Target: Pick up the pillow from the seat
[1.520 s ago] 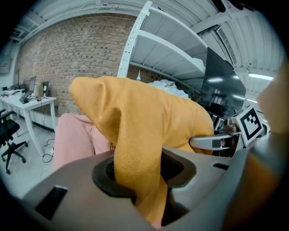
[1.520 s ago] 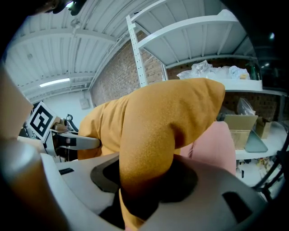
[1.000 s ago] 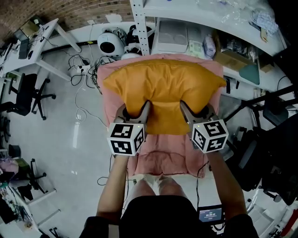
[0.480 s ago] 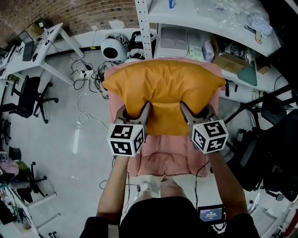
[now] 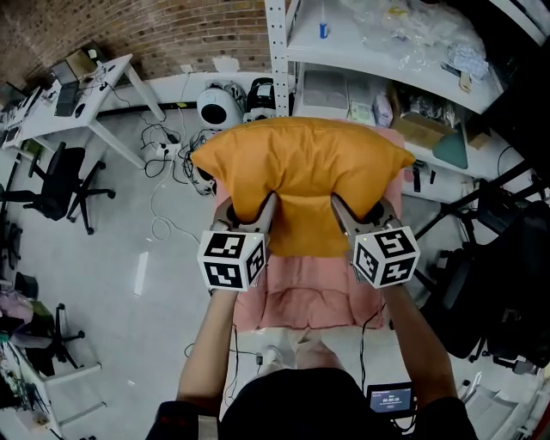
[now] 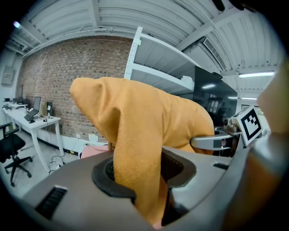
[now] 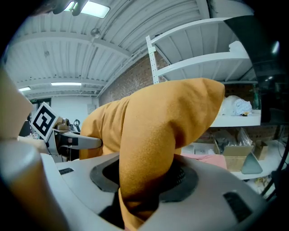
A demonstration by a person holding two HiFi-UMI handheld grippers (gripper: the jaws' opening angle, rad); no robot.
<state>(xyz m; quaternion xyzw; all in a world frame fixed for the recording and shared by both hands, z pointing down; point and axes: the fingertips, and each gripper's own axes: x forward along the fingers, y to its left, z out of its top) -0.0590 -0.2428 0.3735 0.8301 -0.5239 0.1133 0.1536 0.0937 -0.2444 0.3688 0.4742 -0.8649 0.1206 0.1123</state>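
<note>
The left claw (image 6: 135, 180) is clamped on a fold of the orange pillow (image 6: 135, 126); the cloth is pinched between its two dark pads and bulges out above them. The right claw (image 7: 143, 180) grips a second fold of the same pillow in the same way, its jaws closed onto the fabric. From the head view, the two claws hold the pillow's near edge side by side, the left one toward the left corner and the right one toward the right, a marker cube on the back of each.

The pillow hangs over the pink-covered seat (image 5: 301, 296), whose front half lies bare below it. It looks lifted off the seat, though from above I cannot tell whether its far edge is free.

Behind the seat stands white shelving (image 5: 369, 39) loaded with bags and boxes, against a brick wall (image 5: 172, 26). To the left, on the pale floor (image 5: 129, 284), are a black office chair (image 5: 56, 176) and a white tabletop (image 5: 77, 82).
</note>
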